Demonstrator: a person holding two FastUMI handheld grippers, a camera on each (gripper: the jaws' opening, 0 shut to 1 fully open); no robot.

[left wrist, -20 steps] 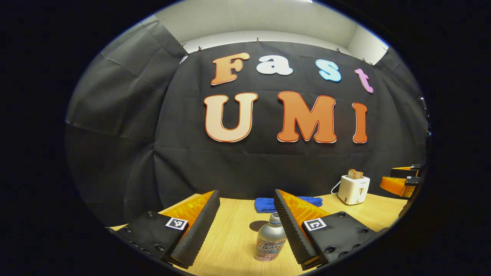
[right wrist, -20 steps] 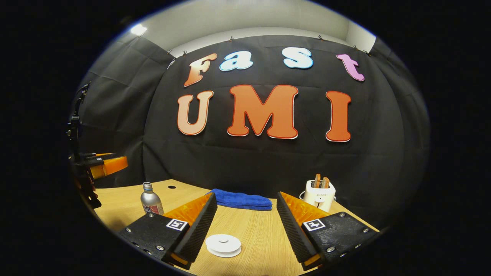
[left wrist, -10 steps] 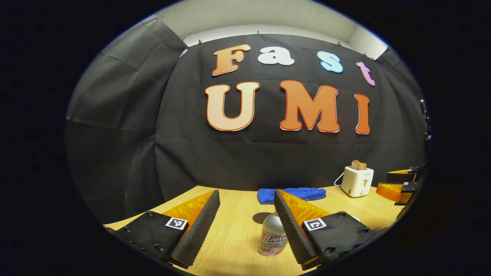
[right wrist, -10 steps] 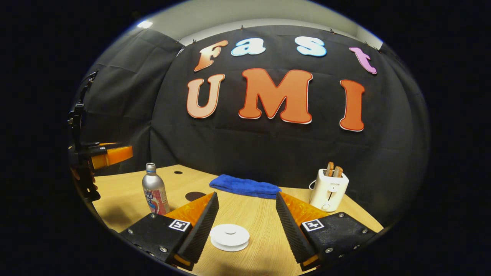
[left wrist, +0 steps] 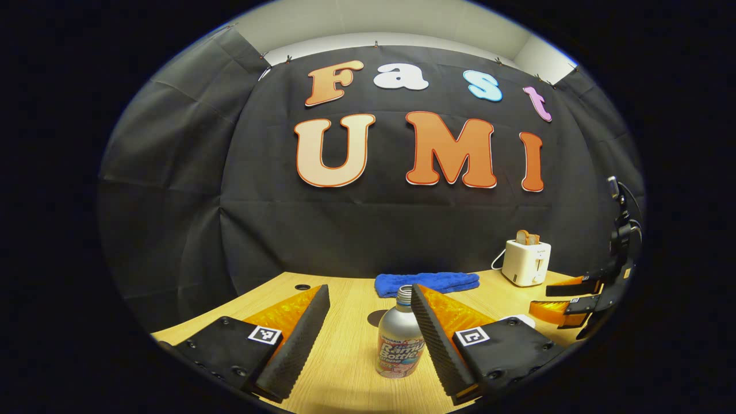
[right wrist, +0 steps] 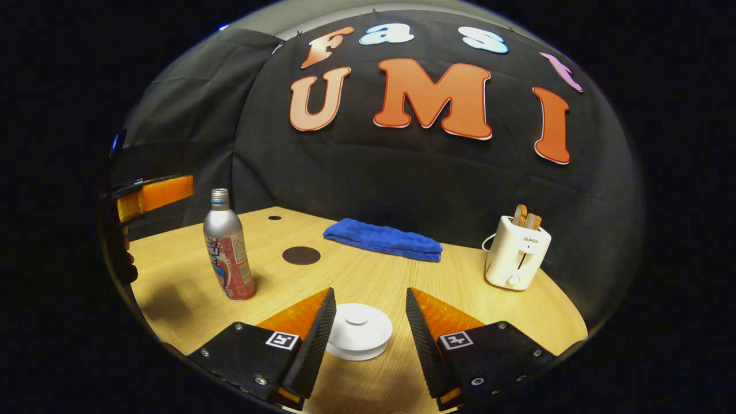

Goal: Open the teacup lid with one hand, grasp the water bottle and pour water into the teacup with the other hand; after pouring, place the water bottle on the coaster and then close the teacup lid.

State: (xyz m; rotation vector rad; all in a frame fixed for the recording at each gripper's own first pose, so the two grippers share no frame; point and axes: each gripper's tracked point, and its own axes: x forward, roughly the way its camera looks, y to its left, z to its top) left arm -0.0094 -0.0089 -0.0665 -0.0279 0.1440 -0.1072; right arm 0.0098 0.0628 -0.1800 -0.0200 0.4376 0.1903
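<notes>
A silver water bottle with a red label and no cap stands upright on the wooden table. My left gripper is open around it, the bottle close to the right finger and apart from the left one. In the right gripper view the same bottle stands at the left, with the left gripper above it at the edge. The white teacup lid sits between the open fingers of my right gripper, touching neither. A dark round coaster lies flat behind it; the coaster peeks from behind the bottle.
A folded blue towel lies along the back of the table. A white toaster holding bread stands at the back right. A small hole marks the far left corner. The right gripper shows at the right of the left gripper view.
Both grippers have tipped down and moved toward the table. The right one has come up around the lid, and the left one has drawn nearer the bottle. Both stay open.
</notes>
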